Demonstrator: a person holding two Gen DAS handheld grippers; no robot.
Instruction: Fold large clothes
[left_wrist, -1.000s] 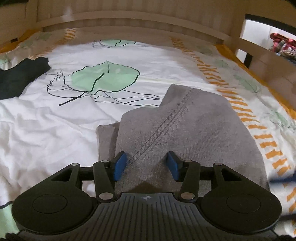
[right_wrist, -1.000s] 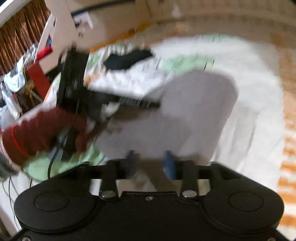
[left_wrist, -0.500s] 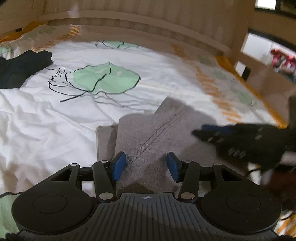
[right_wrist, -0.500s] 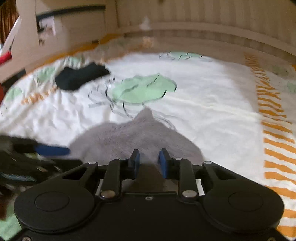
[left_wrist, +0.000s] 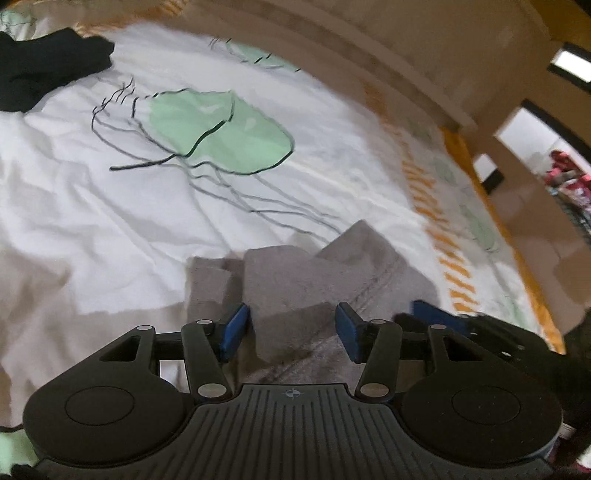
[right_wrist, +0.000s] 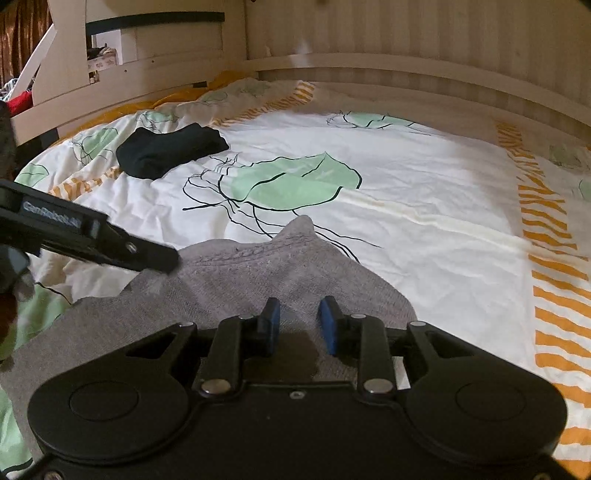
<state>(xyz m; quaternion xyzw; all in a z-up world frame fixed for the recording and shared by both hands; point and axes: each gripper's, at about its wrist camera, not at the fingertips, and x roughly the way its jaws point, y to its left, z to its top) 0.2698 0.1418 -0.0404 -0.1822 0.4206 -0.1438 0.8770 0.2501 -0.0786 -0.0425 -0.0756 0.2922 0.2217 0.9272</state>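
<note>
White quilt (right_wrist: 424, 206) (green leaf print) under grey garment (right_wrist: 236, 288); beyond garment, black cloth (right_wrist: 170, 149). Left gripper (left_wrist: 291, 328) opening, right gripper (right_wrist: 298, 321) parted, over garment.

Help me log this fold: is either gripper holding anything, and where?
Cannot be told. A raised fold of the grey garment sits between the left gripper's parted jaws; the right gripper's jaws stand over it.

A grey knitted cloth garment (right_wrist: 229, 295), matt and coarse-textured, lies under my matt black plastic right gripper (right_wrist: 298, 325) with smooth blue pads. The white printed cotton bedcover (right_wrist: 424, 206) is matt and creased. At eleven o'clock lies soft black cloth (right_wrist: 170, 149). The pale wooden bedframe (right_wrist: 369, 62) looks smooth.
</note>
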